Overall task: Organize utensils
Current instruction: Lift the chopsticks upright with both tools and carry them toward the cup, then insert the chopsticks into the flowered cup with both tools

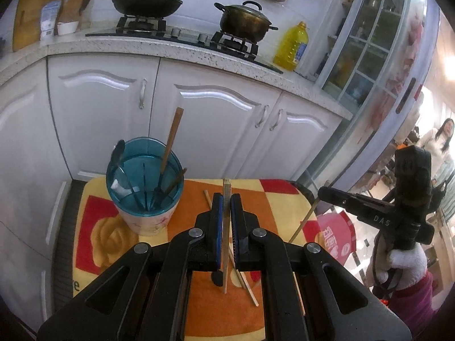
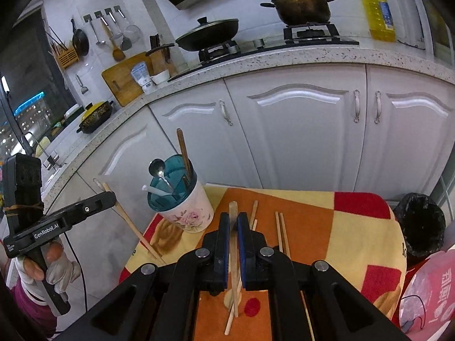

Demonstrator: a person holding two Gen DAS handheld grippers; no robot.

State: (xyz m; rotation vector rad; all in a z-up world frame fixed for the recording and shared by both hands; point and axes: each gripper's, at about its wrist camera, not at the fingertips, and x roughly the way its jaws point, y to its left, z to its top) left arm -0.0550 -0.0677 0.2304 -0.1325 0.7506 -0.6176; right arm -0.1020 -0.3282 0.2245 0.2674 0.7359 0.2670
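My left gripper (image 1: 226,199) is shut on a light wooden chopstick (image 1: 226,187) that sticks up past the blue pads, above the orange, yellow and red cloth (image 1: 199,312). To its left stands the utensil cup (image 1: 148,221) with a teal divider top, holding a metal spoon (image 1: 118,153) and dark chopsticks (image 1: 170,145). My right gripper (image 2: 233,218) is shut on another pale chopstick (image 2: 233,207). The same cup (image 2: 187,213) stands ahead and left of it. Loose chopsticks (image 2: 281,233) lie on the cloth. Each gripper also shows in the other view, the right gripper (image 1: 322,191) and the left gripper (image 2: 112,196), held by gloved hands.
White cabinet doors (image 2: 298,130) rise just behind the cloth-covered table. The counter above holds a wok (image 1: 148,1), a pot (image 1: 244,21) and an oil bottle (image 1: 293,47). A black-lined bin (image 2: 423,224) stands right of the table. A person (image 1: 443,136) is far off at the right.
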